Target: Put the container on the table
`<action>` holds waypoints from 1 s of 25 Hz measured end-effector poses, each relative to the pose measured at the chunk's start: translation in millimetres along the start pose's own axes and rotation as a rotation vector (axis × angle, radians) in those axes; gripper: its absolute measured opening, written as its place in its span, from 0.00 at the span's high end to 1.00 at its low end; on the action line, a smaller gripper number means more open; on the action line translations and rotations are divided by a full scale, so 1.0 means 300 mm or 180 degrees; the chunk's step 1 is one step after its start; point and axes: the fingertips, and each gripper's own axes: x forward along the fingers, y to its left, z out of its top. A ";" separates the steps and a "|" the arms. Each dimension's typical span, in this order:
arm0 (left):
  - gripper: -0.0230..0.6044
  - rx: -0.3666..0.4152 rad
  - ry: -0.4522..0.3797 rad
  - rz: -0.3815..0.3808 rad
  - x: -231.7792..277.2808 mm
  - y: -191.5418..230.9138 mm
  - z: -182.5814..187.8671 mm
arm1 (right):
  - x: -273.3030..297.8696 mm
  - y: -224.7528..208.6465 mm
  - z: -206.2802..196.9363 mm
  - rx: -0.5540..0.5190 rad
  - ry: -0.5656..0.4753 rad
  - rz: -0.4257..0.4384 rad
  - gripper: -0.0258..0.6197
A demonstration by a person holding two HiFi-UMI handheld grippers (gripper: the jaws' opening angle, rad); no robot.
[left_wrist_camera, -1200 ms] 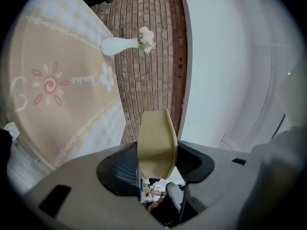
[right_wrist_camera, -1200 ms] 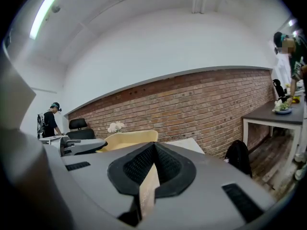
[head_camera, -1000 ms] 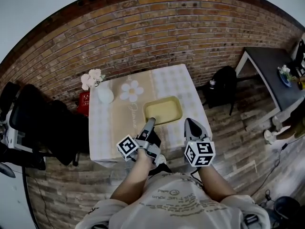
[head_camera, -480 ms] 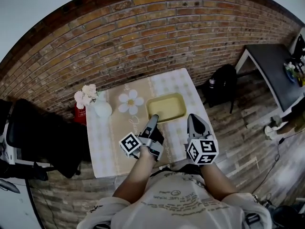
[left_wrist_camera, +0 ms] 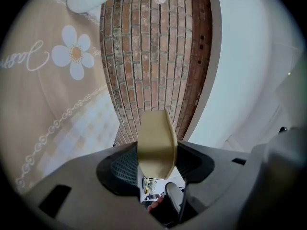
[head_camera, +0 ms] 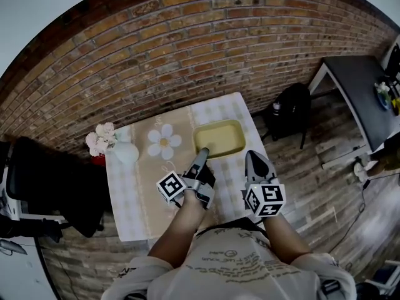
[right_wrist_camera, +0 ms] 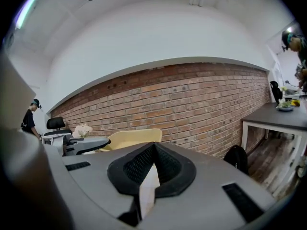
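Farther across the table (head_camera: 128,192) than 1 second ago, the yellow container (head_camera: 219,137) lies ahead of the left tool (head_camera: 202,153), which clamps its near rim. The right tool (head_camera: 254,158) is closed and empty. Seemingly mid-carry; next, lower and release.

Cursive script on the tablecloth (left_wrist_camera: 29,96) begins "Jas", rest unreadable.

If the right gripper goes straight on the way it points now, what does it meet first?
Probably the brick wall: the right gripper, jaws shut and empty, aims past the yellow container, which lies to its left. Depth is unclear.
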 end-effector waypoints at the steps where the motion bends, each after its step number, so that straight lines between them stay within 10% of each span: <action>1: 0.61 0.0024 0.0010 0.0002 0.026 0.001 -0.002 | 0.015 -0.016 0.000 0.0009 0.0014 0.0008 0.96; 25: 0.61 0.0168 -0.0116 0.0492 0.539 0.396 0.144 | 0.270 -0.312 -0.114 0.0178 0.0417 0.0178 0.96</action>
